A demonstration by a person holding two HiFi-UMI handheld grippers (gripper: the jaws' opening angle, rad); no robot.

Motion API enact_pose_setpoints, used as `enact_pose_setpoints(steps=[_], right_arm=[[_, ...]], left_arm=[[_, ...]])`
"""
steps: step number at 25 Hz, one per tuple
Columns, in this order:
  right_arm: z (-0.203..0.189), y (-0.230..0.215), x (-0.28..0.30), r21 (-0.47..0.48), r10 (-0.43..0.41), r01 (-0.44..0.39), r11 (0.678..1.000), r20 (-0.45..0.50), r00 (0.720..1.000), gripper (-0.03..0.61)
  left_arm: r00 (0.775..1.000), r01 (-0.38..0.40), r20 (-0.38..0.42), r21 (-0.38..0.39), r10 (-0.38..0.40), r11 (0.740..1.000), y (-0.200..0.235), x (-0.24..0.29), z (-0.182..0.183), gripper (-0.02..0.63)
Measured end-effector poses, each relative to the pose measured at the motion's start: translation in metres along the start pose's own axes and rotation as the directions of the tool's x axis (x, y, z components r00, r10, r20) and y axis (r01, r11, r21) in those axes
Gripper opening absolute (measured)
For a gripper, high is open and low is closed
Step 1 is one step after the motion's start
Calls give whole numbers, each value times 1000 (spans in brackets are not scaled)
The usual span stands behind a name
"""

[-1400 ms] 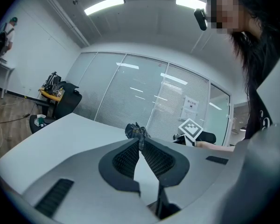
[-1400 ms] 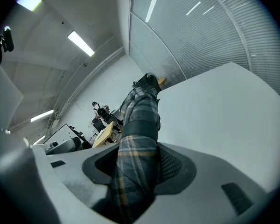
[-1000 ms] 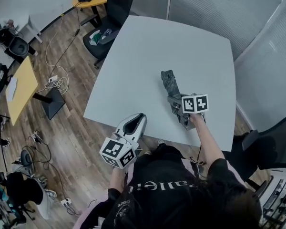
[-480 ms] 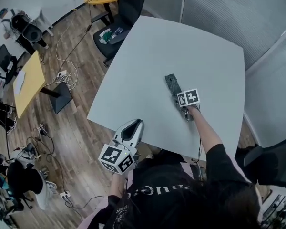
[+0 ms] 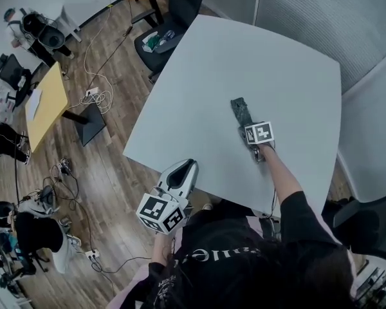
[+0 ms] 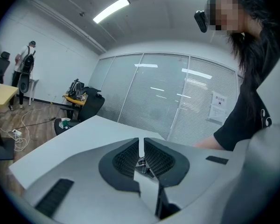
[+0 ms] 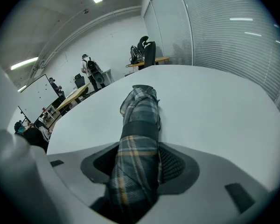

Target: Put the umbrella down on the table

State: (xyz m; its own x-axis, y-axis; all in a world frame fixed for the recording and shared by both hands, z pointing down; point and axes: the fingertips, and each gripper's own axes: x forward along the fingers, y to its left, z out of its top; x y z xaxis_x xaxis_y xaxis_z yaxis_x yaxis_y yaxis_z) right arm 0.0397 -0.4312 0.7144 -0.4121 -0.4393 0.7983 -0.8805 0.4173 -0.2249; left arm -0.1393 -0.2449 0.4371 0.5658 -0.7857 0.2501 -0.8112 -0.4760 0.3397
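A folded grey plaid umbrella lies along the white table, right of centre. My right gripper is down at its near end, the marker cube above it. In the right gripper view the umbrella runs out from between the jaws and rests on the table; the right gripper has its jaws opening, and the pads look loose around the cloth. My left gripper hovers off the table's near edge, shut and empty. The left gripper shows only a thin slit between its pads.
A black office chair stands at the table's far left corner and another chair at the near right. A yellow desk and cables are on the wooden floor to the left. Glass partitions close off the far right.
My right gripper has come down with the umbrella until it lies on the table, farther from the near edge. The left gripper has barely moved.
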Motion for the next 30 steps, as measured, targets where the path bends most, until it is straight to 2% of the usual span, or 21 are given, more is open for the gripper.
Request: enact_pose_setpoints(steps=[3, 6, 11, 15, 20, 24, 30], right_arm=[[1, 2, 2, 7, 1, -1, 1000, 10, 1000, 264], [4, 4, -7, 59, 12, -15, 998, 37, 999, 285], [8, 1, -36, 90, 9, -21, 996, 135, 991, 284], [12, 14, -78, 71, 22, -41, 997, 245, 969, 281], [13, 39, -152, 86, 52, -94, 992, 404, 913, 257], [-7, 61, -208, 99, 61, -126, 987, 499, 864, 237], [-37, 81, -275, 169, 5, -137, 976, 612, 791, 162]], left_arm=[[1000, 1, -2, -2, -1, 1000, 1, 0, -2, 46], [1000, 10, -1, 0, -10, 1000, -1, -3, -3, 46], [999, 37, -1, 0, -37, 999, -3, -4, -7, 46], [997, 71, -5, 3, -71, 997, -6, -7, -10, 46], [992, 129, -15, 9, -129, 992, -16, -7, -12, 46], [983, 182, -30, 22, -181, 983, -30, -8, -23, 46], [963, 265, -67, 40, -262, 964, -52, -6, -34, 46]])
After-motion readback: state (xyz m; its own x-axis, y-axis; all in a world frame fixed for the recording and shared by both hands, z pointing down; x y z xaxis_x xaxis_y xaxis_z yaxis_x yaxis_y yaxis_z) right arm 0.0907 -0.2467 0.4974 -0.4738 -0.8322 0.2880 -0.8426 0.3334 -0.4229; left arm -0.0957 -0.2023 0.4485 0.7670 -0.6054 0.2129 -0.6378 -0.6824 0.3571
